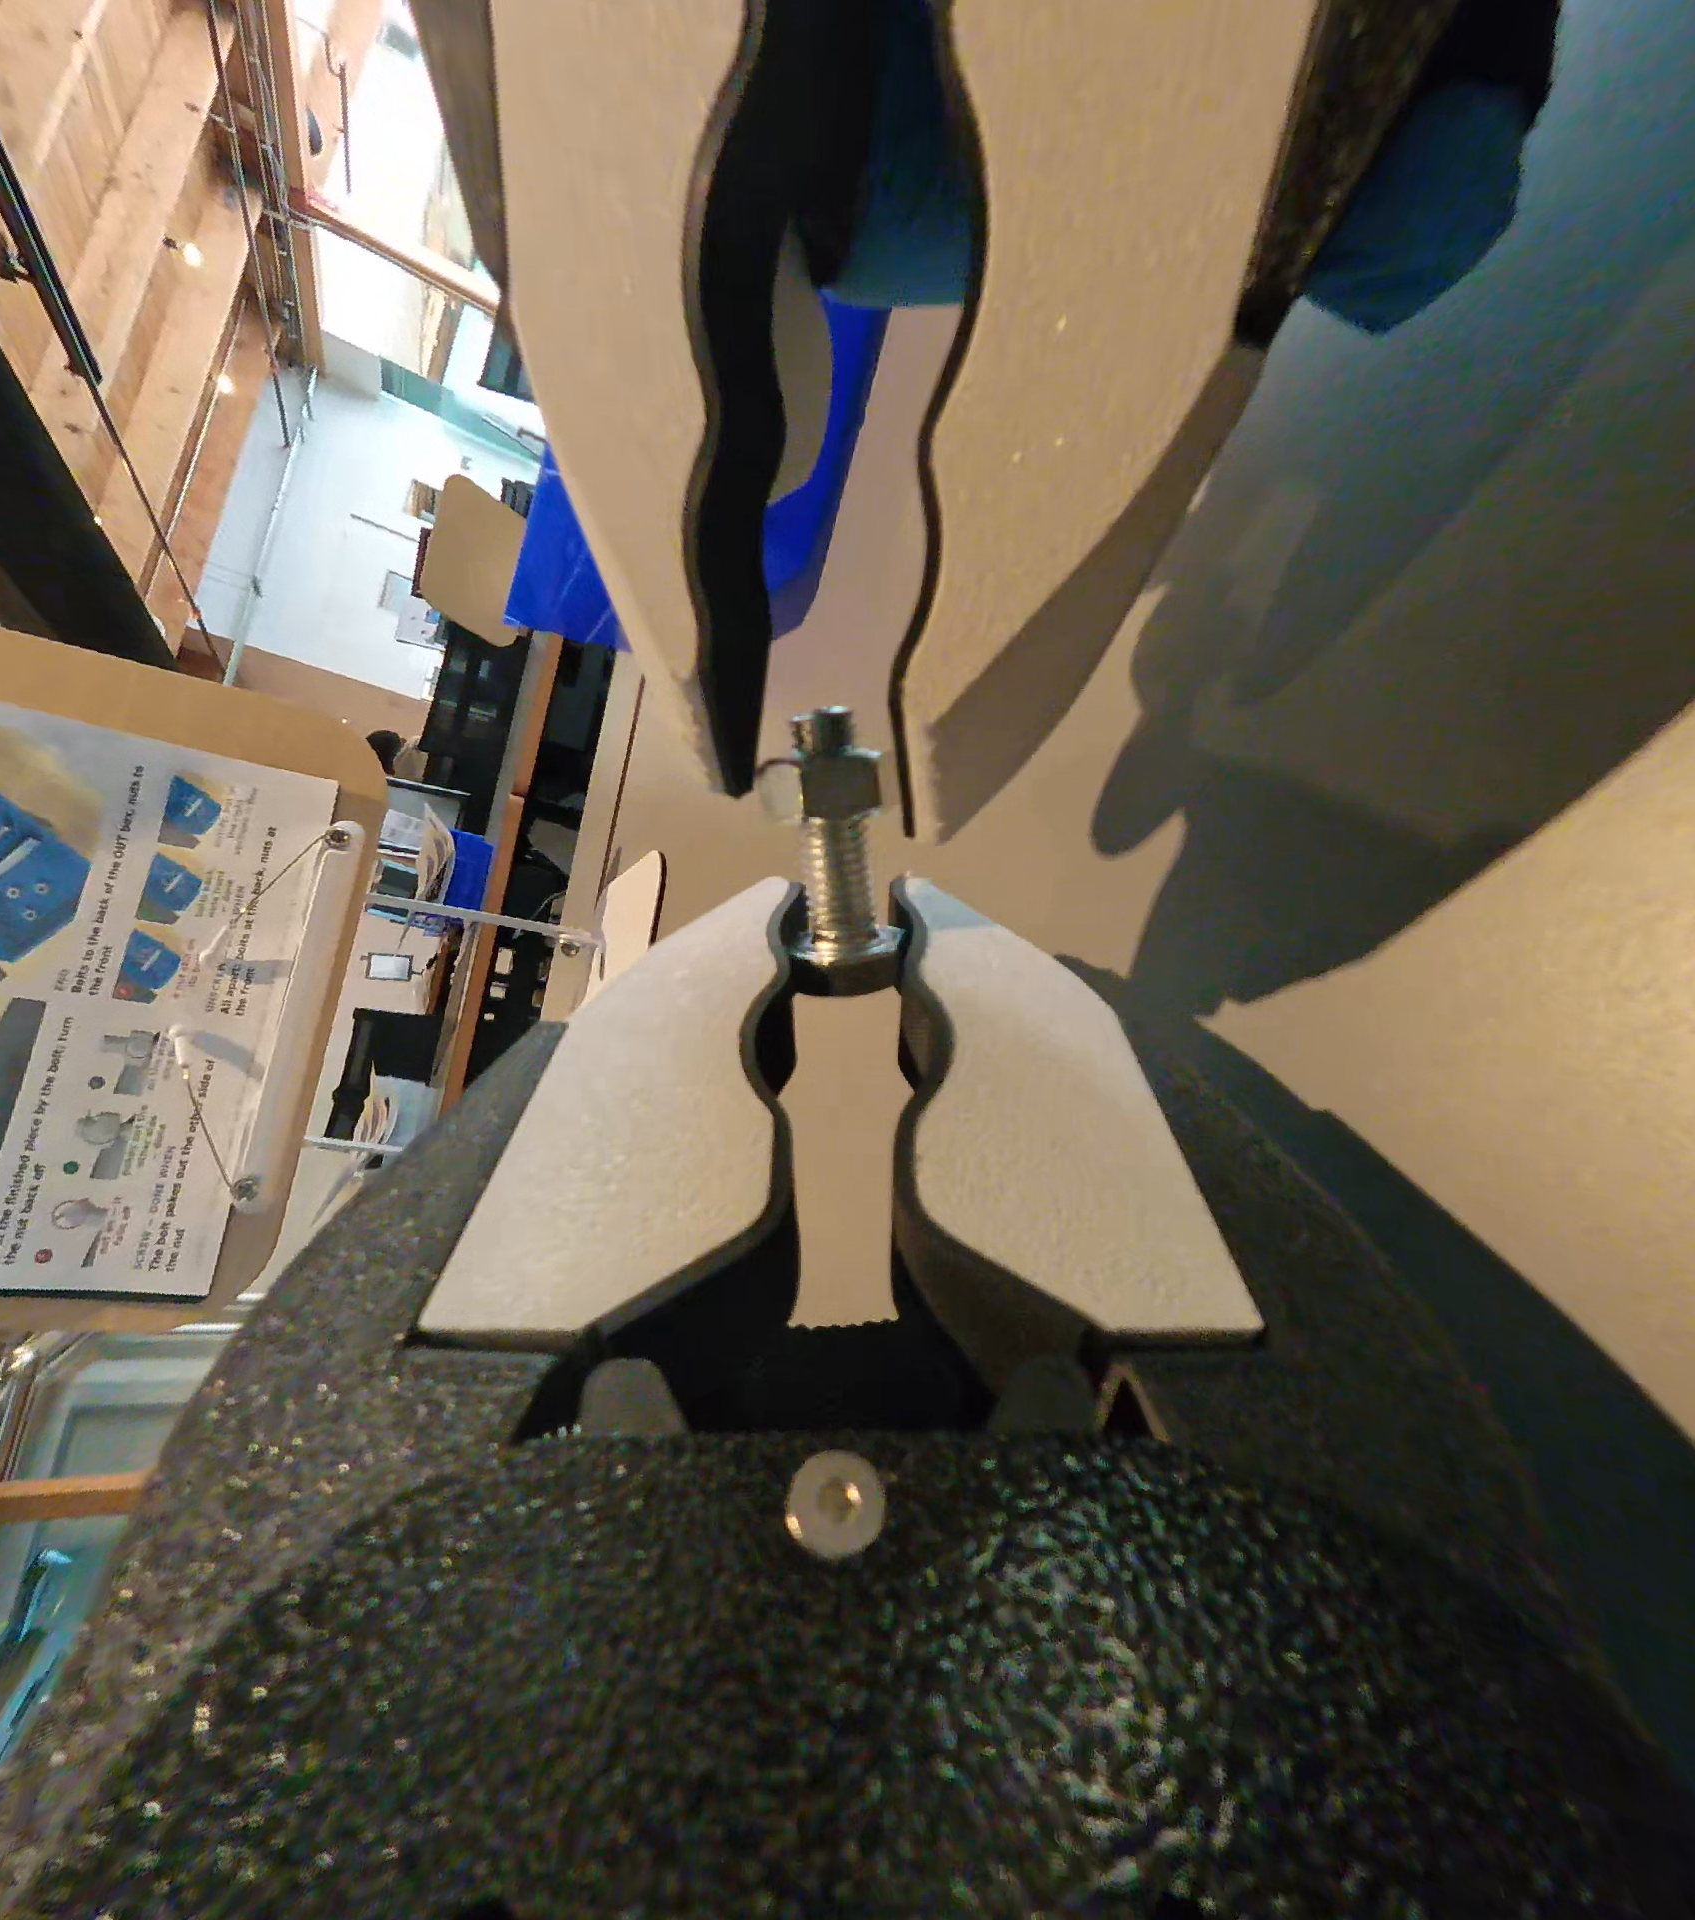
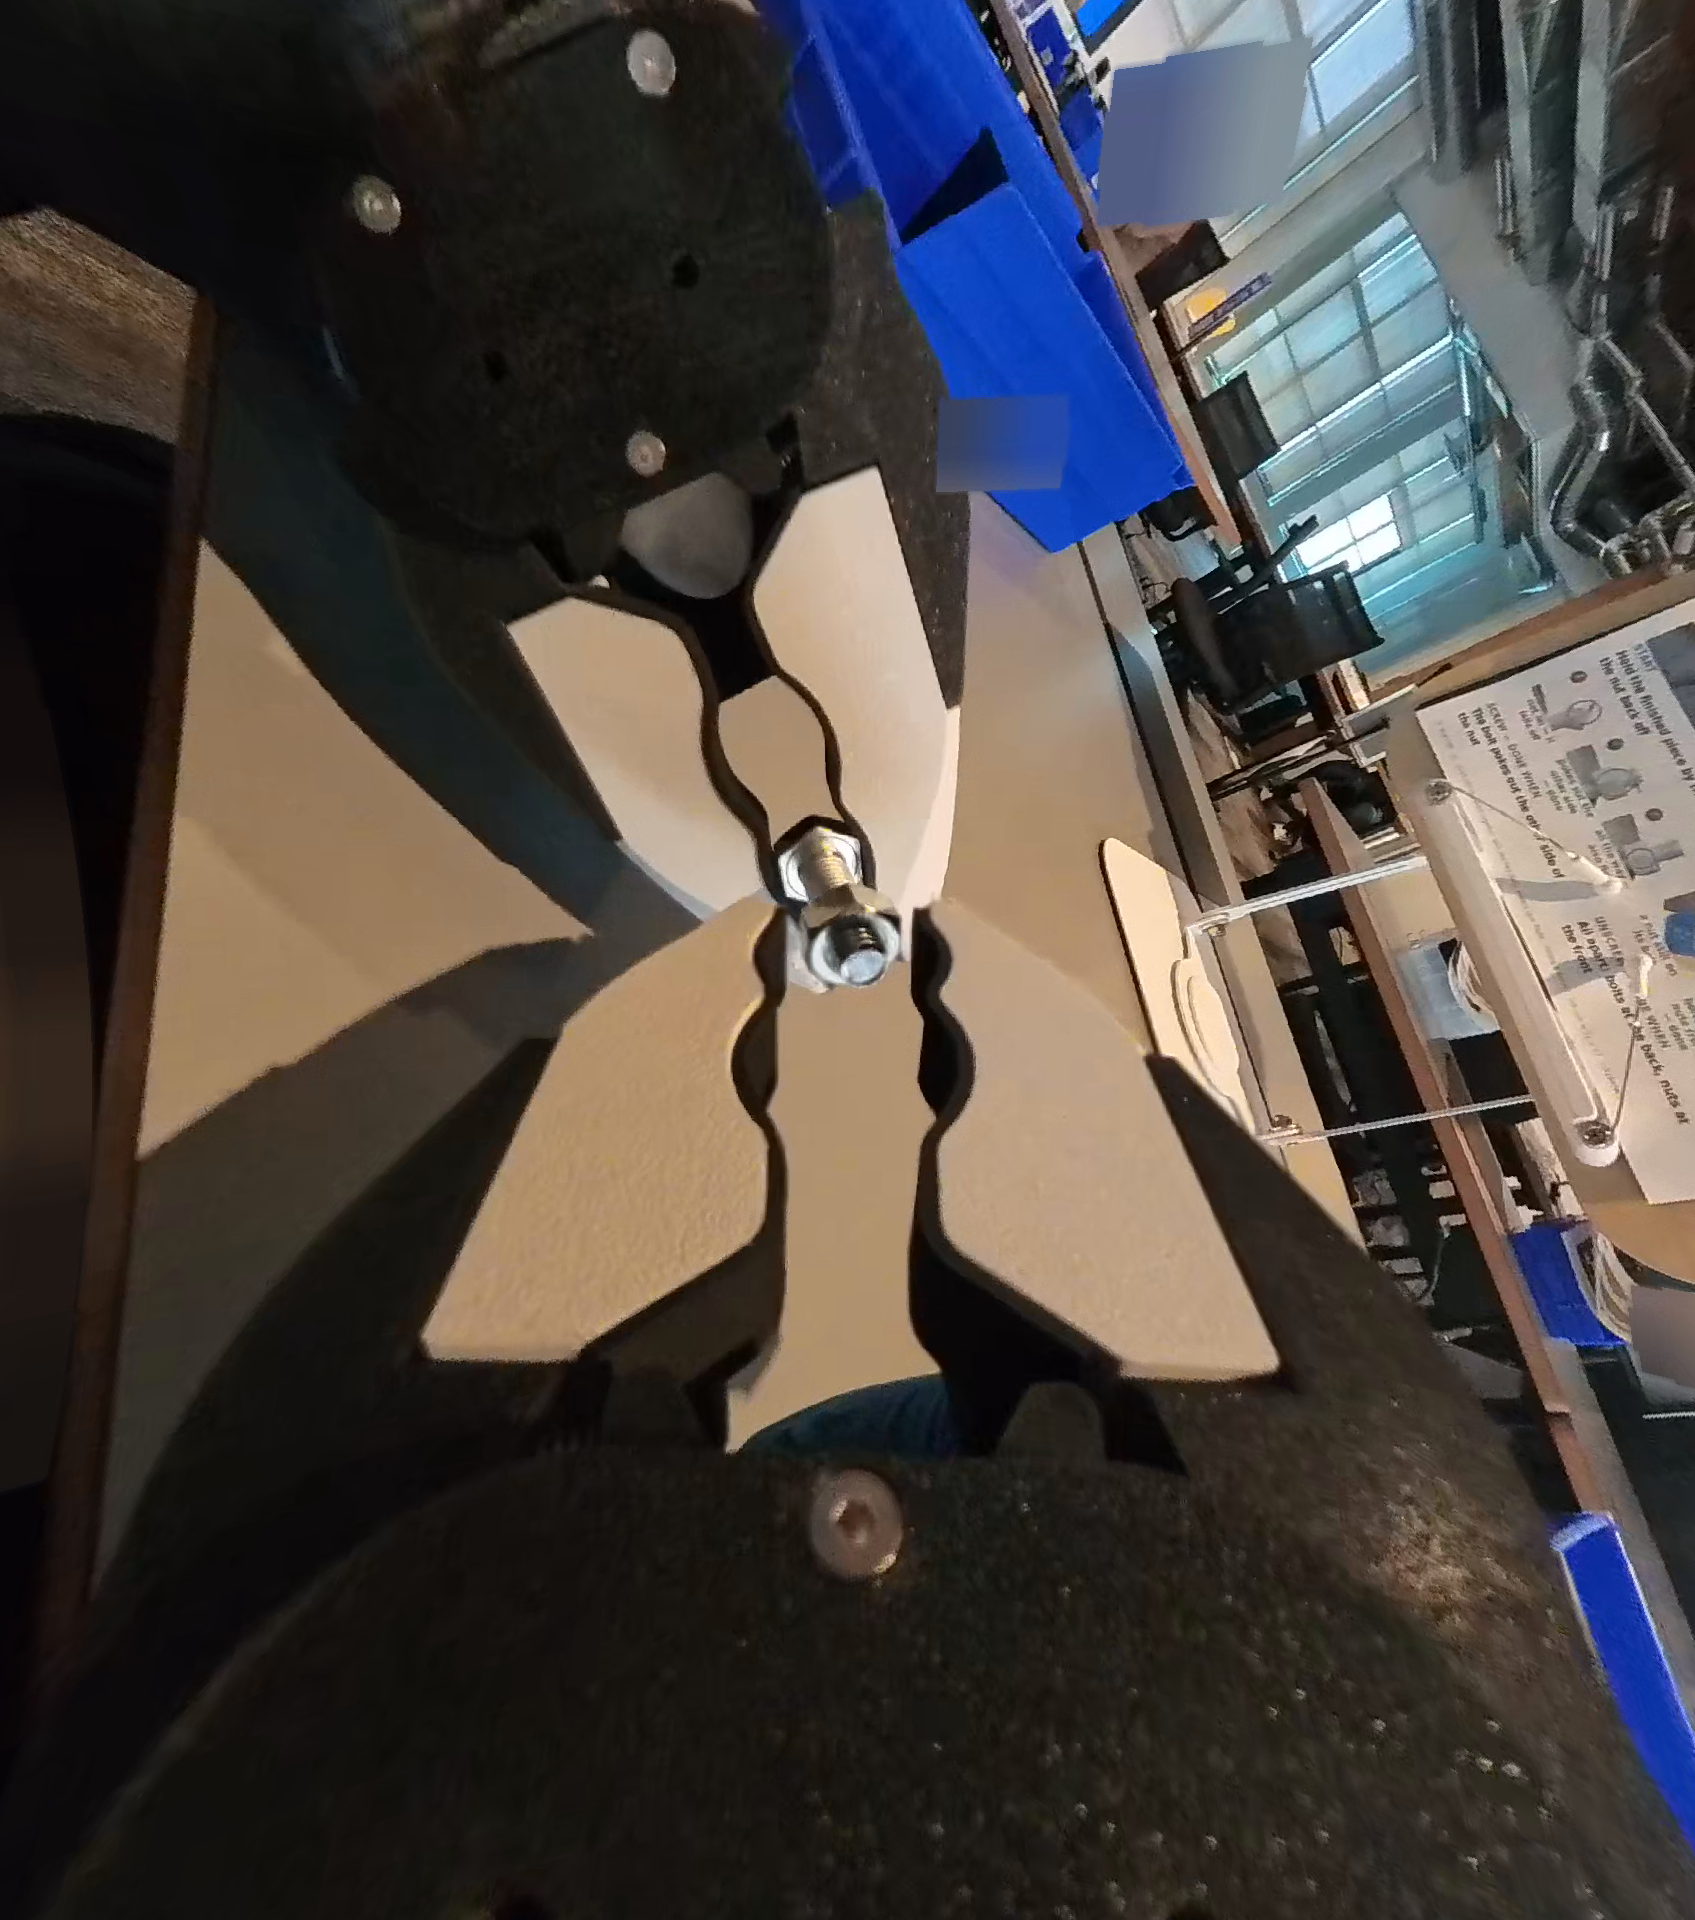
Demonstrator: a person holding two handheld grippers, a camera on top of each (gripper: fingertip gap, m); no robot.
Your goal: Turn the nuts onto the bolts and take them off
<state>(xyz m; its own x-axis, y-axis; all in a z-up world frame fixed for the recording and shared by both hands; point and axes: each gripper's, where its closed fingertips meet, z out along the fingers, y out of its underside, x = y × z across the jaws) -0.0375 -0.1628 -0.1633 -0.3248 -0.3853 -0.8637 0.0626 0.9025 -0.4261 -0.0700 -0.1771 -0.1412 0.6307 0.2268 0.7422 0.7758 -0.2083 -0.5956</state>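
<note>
My left gripper (image 1: 845, 904) is shut on the hex head of a silver bolt (image 1: 835, 883) and holds it in the air above the beige table (image 1: 1445, 1039). A silver nut (image 1: 840, 784) sits on the thread near the bolt's free end. My right gripper (image 1: 822, 800) comes from the opposite side, its fingertips on either side of the nut with small gaps showing. In the right wrist view the nut (image 2: 838, 930) lies between my right gripper's tips (image 2: 848, 935), close against one of them. The bolt head (image 2: 817, 852) sits in the left gripper (image 2: 822, 862) beyond.
Blue bins (image 2: 1009, 312) stand at the table's far side and also show in the left wrist view (image 1: 552, 571). An instruction sheet on a stand (image 1: 95, 987) (image 2: 1653, 883) is off to the side. A blue-gloved hand (image 1: 1425, 208) holds the right gripper. The tips of both grippers are at nearly the same place.
</note>
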